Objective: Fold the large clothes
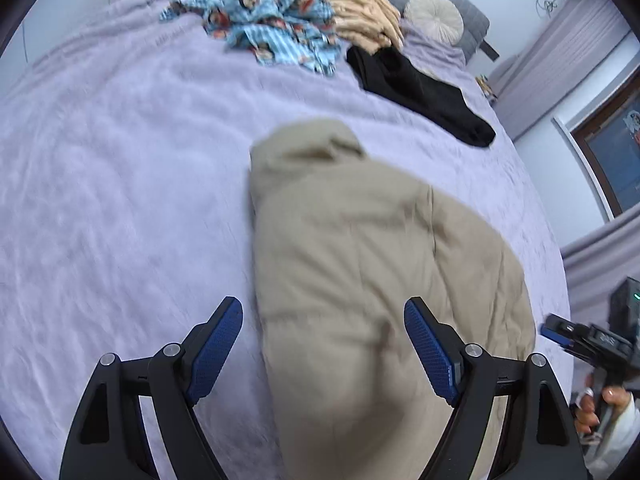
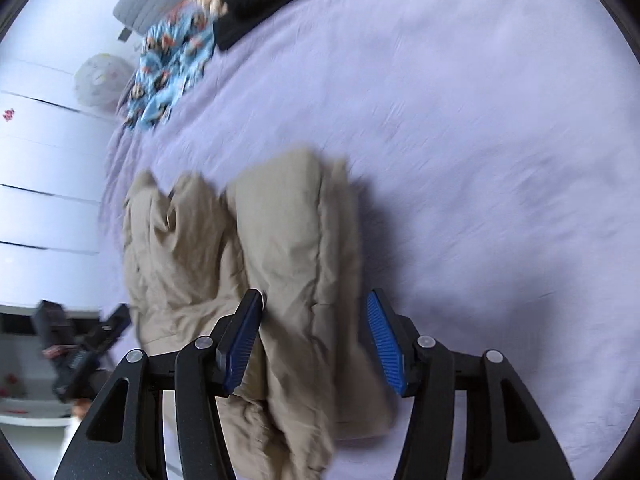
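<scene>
Left wrist only — round cushion [image 1: 434,17]

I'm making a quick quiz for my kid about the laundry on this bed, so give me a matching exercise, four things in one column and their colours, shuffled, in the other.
Things:
1. folded garment in front of the grippers
2. long garment lying near the pillow
3. cartoon-print garment
4. bedspread

Colours:
A. black
B. lilac
C. beige
D. light blue

Pairs: 1-C, 2-A, 3-D, 4-B
</scene>
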`<state>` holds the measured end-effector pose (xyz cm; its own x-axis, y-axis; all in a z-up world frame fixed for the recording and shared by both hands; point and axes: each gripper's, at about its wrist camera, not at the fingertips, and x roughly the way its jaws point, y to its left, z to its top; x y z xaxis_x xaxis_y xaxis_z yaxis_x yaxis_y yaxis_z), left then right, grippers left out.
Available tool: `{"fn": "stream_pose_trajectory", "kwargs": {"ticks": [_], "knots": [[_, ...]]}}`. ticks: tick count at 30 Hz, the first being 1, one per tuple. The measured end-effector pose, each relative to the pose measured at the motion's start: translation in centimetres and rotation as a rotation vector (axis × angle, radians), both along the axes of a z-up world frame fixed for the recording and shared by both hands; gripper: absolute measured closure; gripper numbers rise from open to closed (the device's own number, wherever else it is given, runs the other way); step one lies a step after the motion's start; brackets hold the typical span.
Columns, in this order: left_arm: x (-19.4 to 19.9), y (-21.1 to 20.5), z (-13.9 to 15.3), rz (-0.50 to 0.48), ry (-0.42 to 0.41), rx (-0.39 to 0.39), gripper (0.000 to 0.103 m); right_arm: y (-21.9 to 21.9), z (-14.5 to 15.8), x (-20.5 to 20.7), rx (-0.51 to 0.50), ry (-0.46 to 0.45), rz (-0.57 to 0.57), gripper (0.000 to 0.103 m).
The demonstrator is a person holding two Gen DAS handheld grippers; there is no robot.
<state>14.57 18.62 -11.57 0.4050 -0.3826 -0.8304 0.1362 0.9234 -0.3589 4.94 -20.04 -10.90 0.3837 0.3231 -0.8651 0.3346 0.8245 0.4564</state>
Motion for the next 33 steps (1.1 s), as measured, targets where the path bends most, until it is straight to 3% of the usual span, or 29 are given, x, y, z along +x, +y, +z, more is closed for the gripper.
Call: {"fn": "stream_pose_trajectory", "kwargs": {"ticks": [2, 5, 7, 8, 10, 11, 13, 16, 20, 33], "knots": [[1.8, 0.8, -0.1, 0.008, -0.018, 0.038, 0.019, -0.5, 2.5, -0.1, -0.045, -0.085, 0.008, 0.069], [4.3, -0.8, -1.7, 0.013, 0.004, 0.081, 0.019, 0.9, 3.6, 3.0, -0.011, -0.168, 0.093, 0.076], [5.0, -2.9, -2.7, -0.002, 0.026, 0.086, 0.019, 3.8, 3.7, 5.2, 0.018, -0.201, 0.147, 0.078], [4.9, -3.7, -3.0, -0.016, 0.024, 0.098, 0.019, 7.6, 3.2, 5.4, 0.016, -0.207, 0.164, 0.078], [4.0, -6.2, -3.5, -0.041, -0.001, 0.173, 0.019, 10.2, 2.0, 6.6, -0.015, -0.193, 0.19, 0.079], [3.7, -7.1, -3.7, -0.052, -0.008, 0.203, 0.019, 12.3, 0.6, 9.2, -0.031, -0.174, 0.19, 0.08], [3.5, -8.7, -4.0, -0.073, -0.016, 0.235, 0.019, 12.7, -2.0, 9.1, -0.106, -0.104, 0.176, 0.083], [3.0, -10.4, -4.4, -0.122, -0.029, 0.273, 0.018, 10.2, -6.2, 8.1, -0.101, 0.019, 0.105, 0.103], [2.5, -10.7, -4.0, -0.128, -0.032, 0.307, 0.018, 7.4, -8.3, 6.3, 0.008, 0.04, 0.038, 0.103], [-1.5, -6.6, -0.7, -0.071, 0.052, 0.311, 0.018, 8.6, -1.9, 0.8, -0.058, 0.02, 0.162, 0.1]]}}
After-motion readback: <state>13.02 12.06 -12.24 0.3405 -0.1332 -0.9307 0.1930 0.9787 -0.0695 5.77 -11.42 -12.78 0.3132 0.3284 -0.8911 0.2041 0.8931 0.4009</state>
